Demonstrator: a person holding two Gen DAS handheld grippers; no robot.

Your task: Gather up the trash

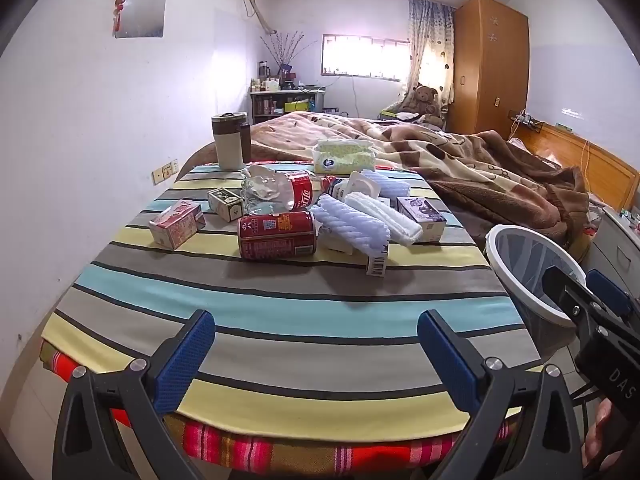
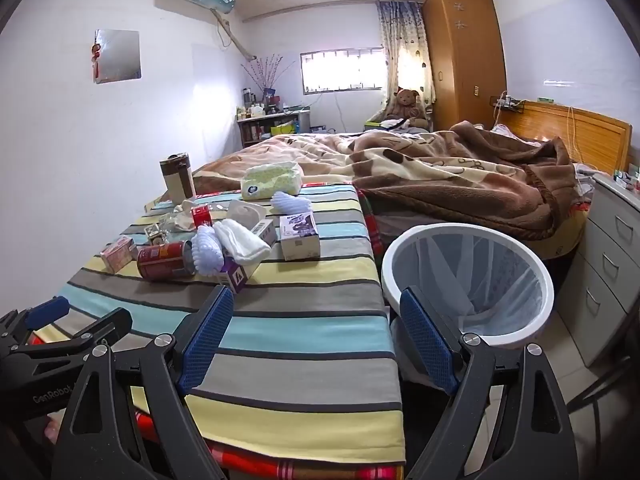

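Note:
Trash lies on the striped tablecloth (image 1: 280,312): a red can (image 1: 277,236) on its side, a crushed clear bottle with a red label (image 1: 276,191), a pink carton (image 1: 176,224), a small green box (image 1: 226,203), a purple box (image 1: 421,214), white ribbed wrappers (image 1: 352,222). The can (image 2: 166,261) and purple box (image 2: 299,237) also show in the right wrist view. A white bin (image 2: 468,280) with a clear liner stands right of the table. My left gripper (image 1: 316,360) is open and empty over the table's near edge. My right gripper (image 2: 316,336) is open and empty between table and bin.
A brown and cream tumbler (image 1: 231,142) and a tissue pack (image 1: 345,155) stand at the table's far end. A bed with a brown blanket (image 1: 460,160) lies behind. Grey drawers (image 2: 604,272) stand right of the bin. A white wall runs along the left.

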